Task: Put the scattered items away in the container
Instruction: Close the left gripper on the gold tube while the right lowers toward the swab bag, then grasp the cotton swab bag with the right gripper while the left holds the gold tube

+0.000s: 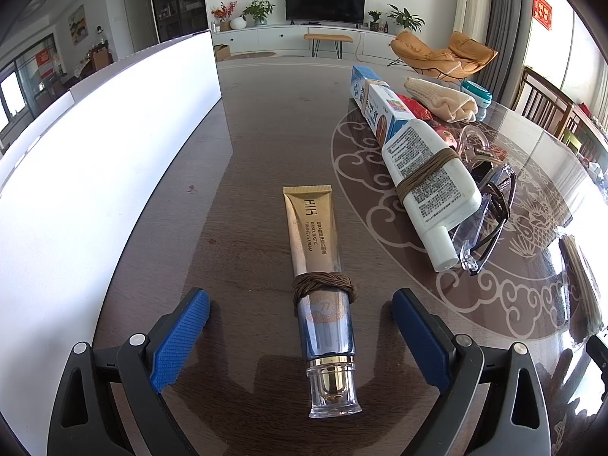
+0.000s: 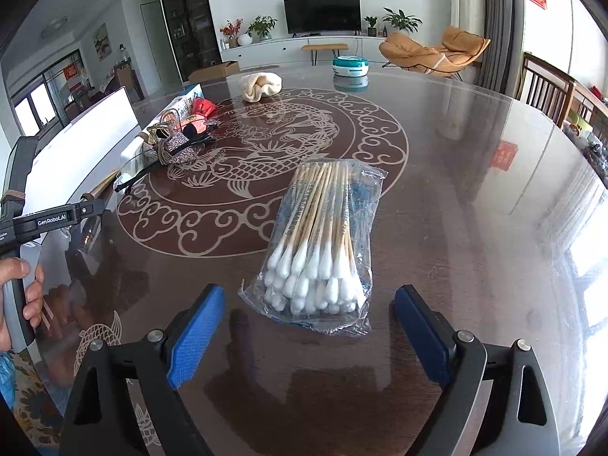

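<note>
In the left wrist view a gold and blue cream tube (image 1: 321,277) with brown cord wound round it lies on the dark table, cap toward me. My left gripper (image 1: 300,300) is open, its blue pads on either side of the tube's lower half, not touching. The white container (image 1: 95,144) stands to the left. In the right wrist view a clear bag of cotton swabs (image 2: 323,243) lies on the table. My right gripper (image 2: 309,296) is open around the bag's near end, empty. The left gripper's handle (image 2: 22,224) shows at the left edge.
A white bottle (image 1: 429,186) with cord, toothpaste boxes (image 1: 376,102), glasses (image 1: 490,212), a beige cloth (image 1: 440,98) and a teal jar (image 2: 349,66) lie on the round patterned table (image 2: 475,190). Chairs (image 2: 547,87) stand at the right.
</note>
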Tool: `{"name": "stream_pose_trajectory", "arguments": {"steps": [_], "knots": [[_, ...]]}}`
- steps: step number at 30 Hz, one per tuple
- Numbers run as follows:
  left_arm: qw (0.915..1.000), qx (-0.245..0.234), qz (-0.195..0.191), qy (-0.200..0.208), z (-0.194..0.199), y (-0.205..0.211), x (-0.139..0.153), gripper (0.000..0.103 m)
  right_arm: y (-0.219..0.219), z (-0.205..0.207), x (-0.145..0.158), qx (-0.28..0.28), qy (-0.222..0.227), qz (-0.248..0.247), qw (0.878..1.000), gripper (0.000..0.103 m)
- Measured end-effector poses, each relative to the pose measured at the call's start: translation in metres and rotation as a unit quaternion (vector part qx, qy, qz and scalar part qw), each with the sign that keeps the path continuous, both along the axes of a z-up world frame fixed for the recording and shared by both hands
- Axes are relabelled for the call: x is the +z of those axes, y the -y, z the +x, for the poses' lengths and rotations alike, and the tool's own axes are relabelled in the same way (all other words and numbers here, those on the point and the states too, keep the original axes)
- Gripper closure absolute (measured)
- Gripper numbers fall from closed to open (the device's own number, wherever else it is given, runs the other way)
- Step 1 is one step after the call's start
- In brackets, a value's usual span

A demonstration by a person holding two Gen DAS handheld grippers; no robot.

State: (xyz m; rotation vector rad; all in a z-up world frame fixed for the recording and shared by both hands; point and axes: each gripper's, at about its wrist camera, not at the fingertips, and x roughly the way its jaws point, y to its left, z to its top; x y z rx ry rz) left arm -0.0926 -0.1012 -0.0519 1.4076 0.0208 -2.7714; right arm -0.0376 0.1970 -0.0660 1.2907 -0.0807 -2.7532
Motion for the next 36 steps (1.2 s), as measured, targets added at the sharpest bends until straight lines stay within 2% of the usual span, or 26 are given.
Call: {"name": "stream_pose_trajectory", "arguments": {"steps": [1, 2, 3, 4, 6, 9, 13, 15, 18, 23, 25, 26, 30, 36], "knots": [[1.0, -0.002, 0.0, -0.002, 0.0, 0.0, 0.0, 0.009, -0.001, 0.0, 0.0, -0.002, 0.0, -0.001, 1.0, 0.011], [1.0, -0.003, 0.0, -0.006, 0.001, -0.001, 0.002, 0.018, -0.001, 0.0, 0.0, -0.003, -0.001, -0.003, 1.0, 0.011], [0.9999, -0.004, 0.0, -0.012, 0.002, -0.001, 0.003, 0.033, -0.002, 0.001, 0.0, -0.004, -0.001, -0.004, 1.0, 0.01], [0.9998, -0.004, 0.001, -0.017, 0.003, -0.001, 0.004, 0.041, -0.002, 0.001, 0.0, -0.004, -0.002, -0.005, 1.0, 0.01], [0.9997, -0.007, 0.001, -0.024, 0.006, -0.001, 0.005, 0.073, -0.003, 0.001, 0.0, -0.004, -0.002, -0.005, 1.0, 0.01], [0.9995, -0.018, 0.001, -0.024, 0.017, -0.004, 0.005, 0.074, -0.005, 0.002, 0.001, -0.002, -0.003, -0.013, 1.0, 0.01], [0.9986, -0.048, -0.001, -0.023, 0.045, -0.012, 0.005, 0.074, -0.017, 0.005, 0.007, 0.028, -0.018, -0.079, 0.996, 0.009], [0.9984, -0.052, 0.004, -0.023, 0.056, -0.015, 0.005, 0.074, -0.021, 0.0, 0.009, 0.028, -0.004, -0.088, 0.996, 0.009], [0.9983, -0.052, 0.006, -0.023, 0.062, -0.022, 0.004, 0.074, -0.017, -0.015, 0.012, 0.022, 0.018, -0.071, 0.997, 0.009], [0.9986, -0.046, 0.014, -0.022, 0.062, -0.024, 0.006, 0.074, 0.005, -0.038, 0.01, 0.033, 0.044, 0.012, 0.998, 0.01], [0.9986, -0.042, 0.027, -0.02, 0.064, -0.019, 0.007, 0.074, 0.01, -0.039, 0.008, 0.041, 0.045, 0.038, 0.997, 0.038], [0.9985, -0.04, 0.032, -0.02, 0.066, -0.019, 0.006, 0.074, 0.012, -0.037, 0.008, 0.041, 0.044, 0.05, 0.997, 0.061], [0.9979, -0.043, 0.044, -0.021, 0.077, -0.022, 0.007, 0.074, 0.009, -0.021, 0.014, 0.05, 0.036, 0.044, 0.997, 0.066], [0.9962, -0.057, 0.052, -0.04, 0.096, -0.03, 0.018, 0.074, 0.004, 0.015, 0.04, 0.047, 0.005, -0.016, 0.999, 0.066]]}}
